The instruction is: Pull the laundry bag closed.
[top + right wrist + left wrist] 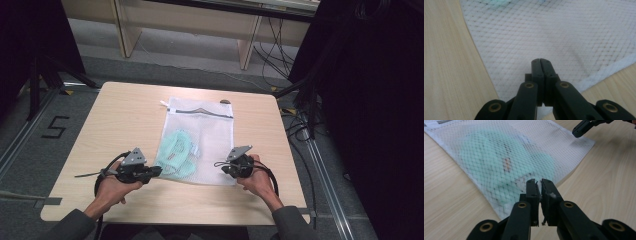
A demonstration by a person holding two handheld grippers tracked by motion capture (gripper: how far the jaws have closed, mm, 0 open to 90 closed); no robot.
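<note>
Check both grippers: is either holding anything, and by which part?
Both are shut at the mesh laundry bag's near edge: left gripper near the green item's corner, right gripper near the opposite corner. An actual pinch cannot be confirmed.

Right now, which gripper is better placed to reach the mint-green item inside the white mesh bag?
Left. The left gripper sits beside the mint-green item; the right gripper is at the white mesh bag corner holding nothing.

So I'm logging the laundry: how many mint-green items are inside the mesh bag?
1 that I can make out: a mint-green garment in the near-left part of the mesh bag. It is bunched, so more may be hidden.
</note>
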